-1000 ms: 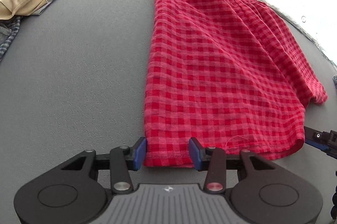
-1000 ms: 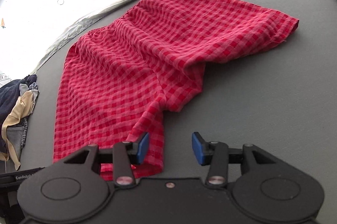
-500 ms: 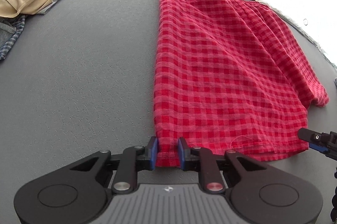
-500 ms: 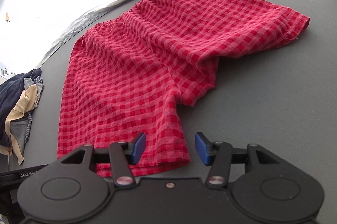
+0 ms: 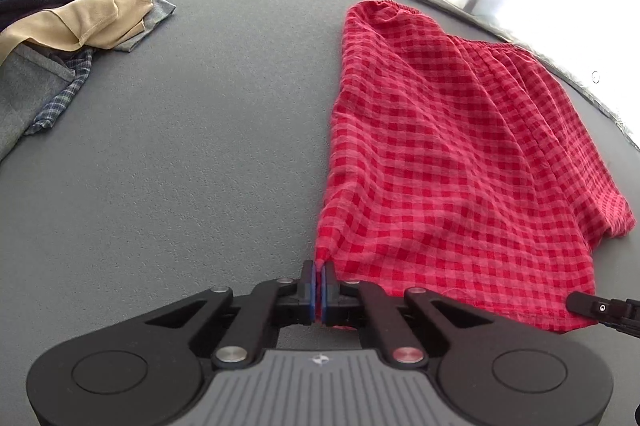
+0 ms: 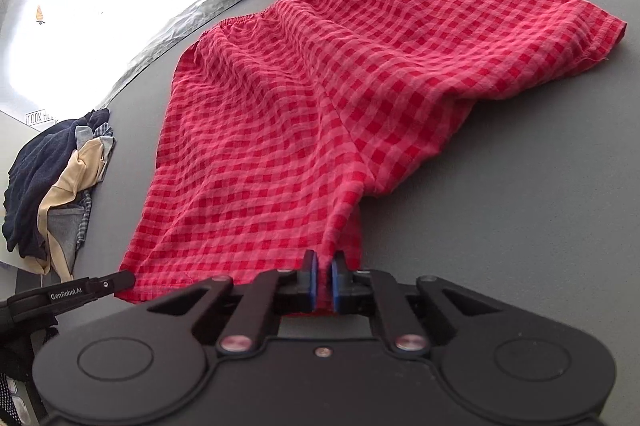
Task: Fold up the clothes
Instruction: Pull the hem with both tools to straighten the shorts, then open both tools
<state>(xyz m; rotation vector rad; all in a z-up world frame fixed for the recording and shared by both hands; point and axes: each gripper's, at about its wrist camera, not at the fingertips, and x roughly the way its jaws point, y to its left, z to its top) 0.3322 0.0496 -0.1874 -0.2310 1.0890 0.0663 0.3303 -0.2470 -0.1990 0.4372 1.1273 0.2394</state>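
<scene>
One pair of red-and-pink checked cotton shorts (image 5: 460,162) was spread on the grey table (image 5: 192,154). Its near hem was pinched at two corners: one by the just-closed left gripper (image 5: 319,284), one by the just-closed right gripper (image 6: 324,280). One heap of mixed clothes (image 5: 68,22) was seen well apart.

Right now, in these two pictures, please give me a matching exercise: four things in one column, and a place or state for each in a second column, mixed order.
Things:
1. left gripper
2. right gripper
3. red checked shorts
4. pile of clothes

Places or states:
A. heaped at the table's far left
B. shut on the hem's right corner
C. spread on the grey table
D. shut on the hem's left corner

Pairs: 1-D, 2-B, 3-C, 4-A
</scene>
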